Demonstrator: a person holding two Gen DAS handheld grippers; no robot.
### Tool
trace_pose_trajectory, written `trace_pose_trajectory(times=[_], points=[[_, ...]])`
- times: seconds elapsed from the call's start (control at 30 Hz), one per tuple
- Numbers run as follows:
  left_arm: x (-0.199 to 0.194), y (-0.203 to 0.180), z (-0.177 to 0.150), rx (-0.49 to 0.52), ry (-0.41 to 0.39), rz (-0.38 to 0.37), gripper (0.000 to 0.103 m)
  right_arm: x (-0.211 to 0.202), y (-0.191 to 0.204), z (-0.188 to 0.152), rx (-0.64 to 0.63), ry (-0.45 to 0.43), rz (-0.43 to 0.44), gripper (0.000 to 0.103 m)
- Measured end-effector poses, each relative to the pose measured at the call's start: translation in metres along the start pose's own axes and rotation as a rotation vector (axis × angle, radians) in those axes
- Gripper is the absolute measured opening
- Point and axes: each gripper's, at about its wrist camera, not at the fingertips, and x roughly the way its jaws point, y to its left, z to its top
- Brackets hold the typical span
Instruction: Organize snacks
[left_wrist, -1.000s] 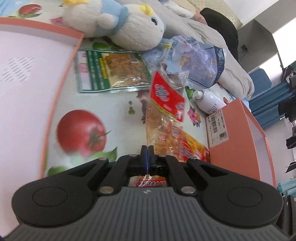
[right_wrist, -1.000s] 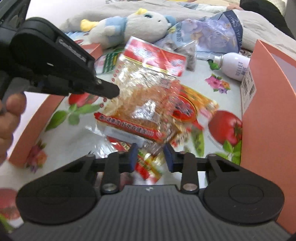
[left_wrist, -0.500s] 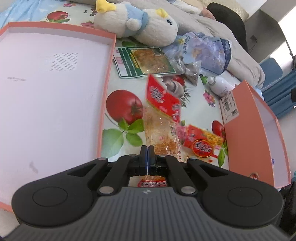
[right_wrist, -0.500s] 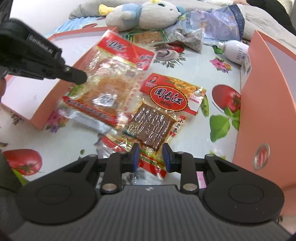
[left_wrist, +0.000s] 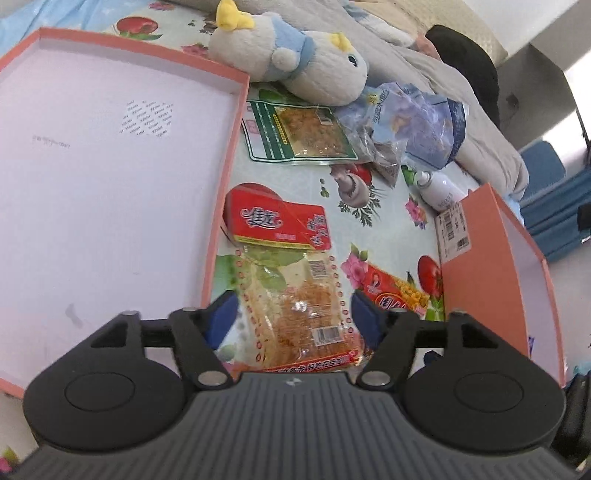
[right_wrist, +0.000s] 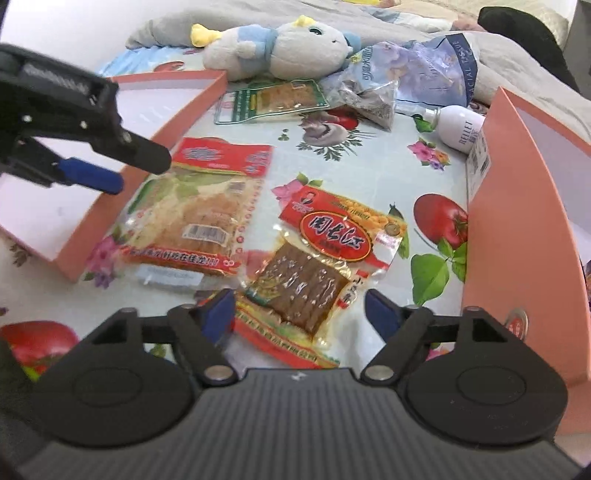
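Both tools have just been opening — the left tool (left_wrist: 291, 314) and right tool (right_wrist: 300, 312) now gape, gripping nothing. The snack bags lie loose on the counter (right_wrist: 369, 162): the red-topped bag (left_wrist: 291, 295) beside the pink box (left_wrist: 229, 155), the brown-strip bag (right_wrist: 299, 288) nearer. I'd pinch a bag's sealed edge, not its middle.

A wide salmon tray (left_wrist: 236, 122) at the left lies open and bare inside, its low wall the only barrier. An upright orange box (right_wrist: 517, 206) walls off the right. Between them, snack packets (right_wrist: 195, 218) crowd the fruit-print cloth (right_wrist: 373, 166); a plush toy (right_wrist: 280, 48) blocks the far edge.
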Motion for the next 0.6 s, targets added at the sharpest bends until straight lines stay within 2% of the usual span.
trace_pose_trajectory(times=[0.1, 0.17, 0.33, 0.4, 0.47, 0.53, 0.6], points=[[0.006, -0.005, 0.000, -0.001, 0.006, 0.024, 0.084, 0.010, 0.003, 0.001, -0.011, 0.021, 0.012, 0.086], [0.014, -0.011, 0.000, 0.006, 0.029, 0.034, 0.085, 0.016, 0.005, 0.000, -0.021, 0.030, 0.003, 0.091], [0.030, -0.029, -0.006, 0.070, 0.062, 0.097, 0.092, 0.022, -0.007, 0.001, 0.051, 0.051, 0.075, 0.089], [0.040, -0.035, -0.009, 0.100, 0.077, 0.137, 0.092, 0.021, -0.004, 0.000, 0.031, 0.039, 0.091, 0.082], [0.049, -0.038, -0.012, 0.117, 0.098, 0.161, 0.093, 0.019, -0.001, 0.000, 0.020, 0.033, 0.092, 0.070], [0.056, -0.042, -0.014, 0.135, 0.101, 0.189, 0.094, 0.017, 0.000, 0.000, 0.015, 0.031, 0.100, 0.065], [0.060, -0.047, -0.015, 0.163, 0.090, 0.221, 0.096, 0.016, 0.000, -0.001, 0.009, 0.026, 0.104, 0.064]])
